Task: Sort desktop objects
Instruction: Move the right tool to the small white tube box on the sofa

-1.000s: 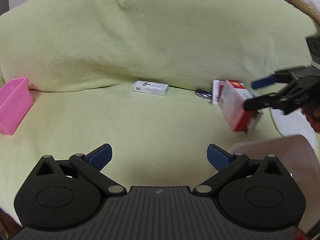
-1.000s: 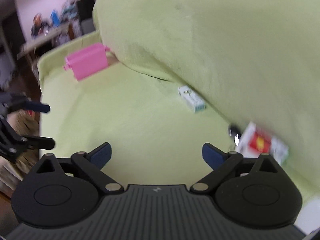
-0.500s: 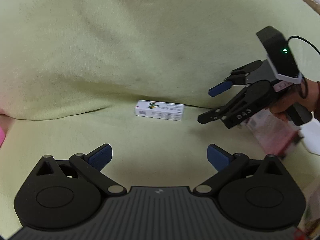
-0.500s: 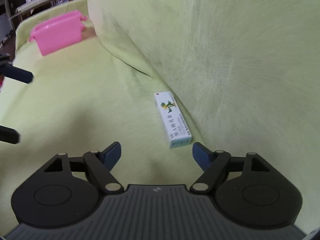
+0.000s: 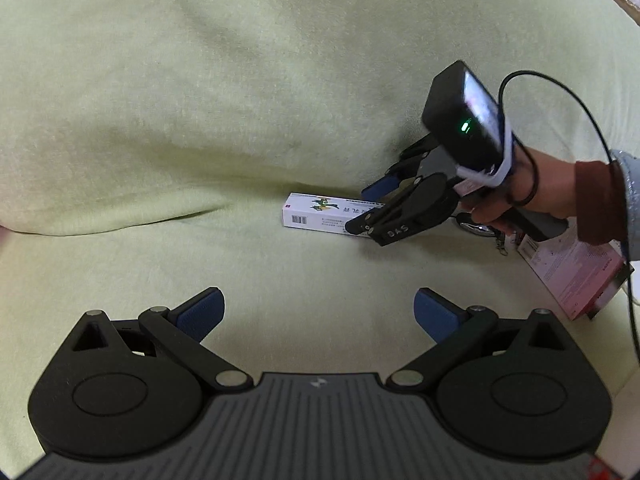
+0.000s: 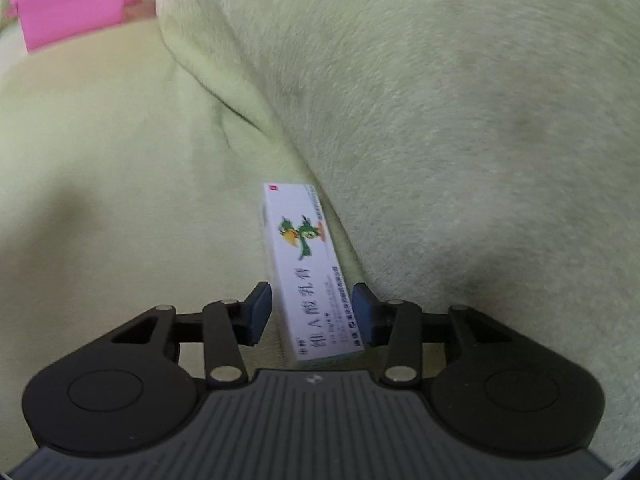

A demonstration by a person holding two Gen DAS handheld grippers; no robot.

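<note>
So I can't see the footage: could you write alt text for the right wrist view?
The right gripper straddles one end of a white box lying on a green blanket, its jaws close to both sides. A pink bin sits far left.

The right gripper [image 5: 366, 210] hides the near end of the white box [image 5: 316, 214] and most of a dark metal object [image 5: 478, 228] too covered to identify, while the pink bin [image 6: 72, 8] is cut off by the frame's top edge.

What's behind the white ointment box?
Behind the white ointment box rises the yellow-green blanket, draped over a backrest; the box lies along its fold. Whatever is under the fabric is covered. Right tongs straddle the box's near end.
</note>
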